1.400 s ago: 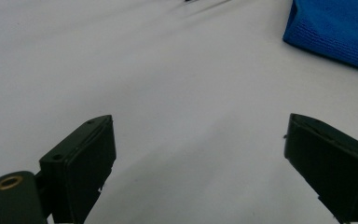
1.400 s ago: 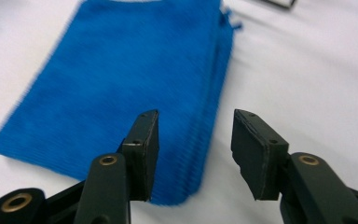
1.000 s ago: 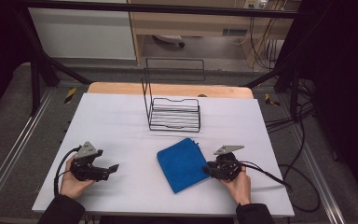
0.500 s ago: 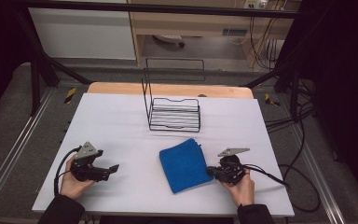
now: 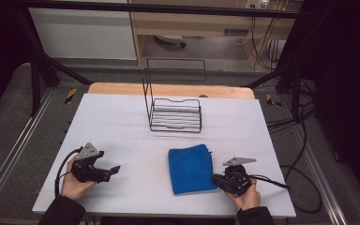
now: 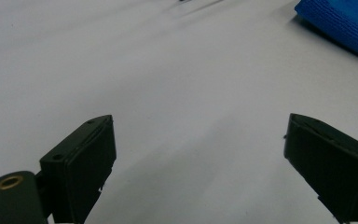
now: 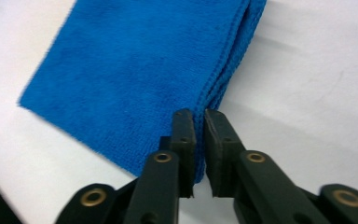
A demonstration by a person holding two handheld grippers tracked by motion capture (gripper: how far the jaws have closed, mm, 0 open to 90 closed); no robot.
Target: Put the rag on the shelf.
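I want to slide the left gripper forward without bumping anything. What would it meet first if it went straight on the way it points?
Probably nothing soon: bare white table lies ahead of the left gripper. The blue towel sits off to one side of that line, though depth is hard to judge.

The folded towel (image 5: 191,168) lies on the table (image 5: 122,126), lower centre of the frame. The wire rack (image 5: 176,112) stands above it, mid-frame. The left gripper (image 5: 115,169) sits lower left, the right gripper (image 5: 215,179) at the towel's lower right edge.

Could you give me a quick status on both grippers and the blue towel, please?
Right gripper pinching folded blue towel edge. Left gripper open, over bare table. Nothing in the way.
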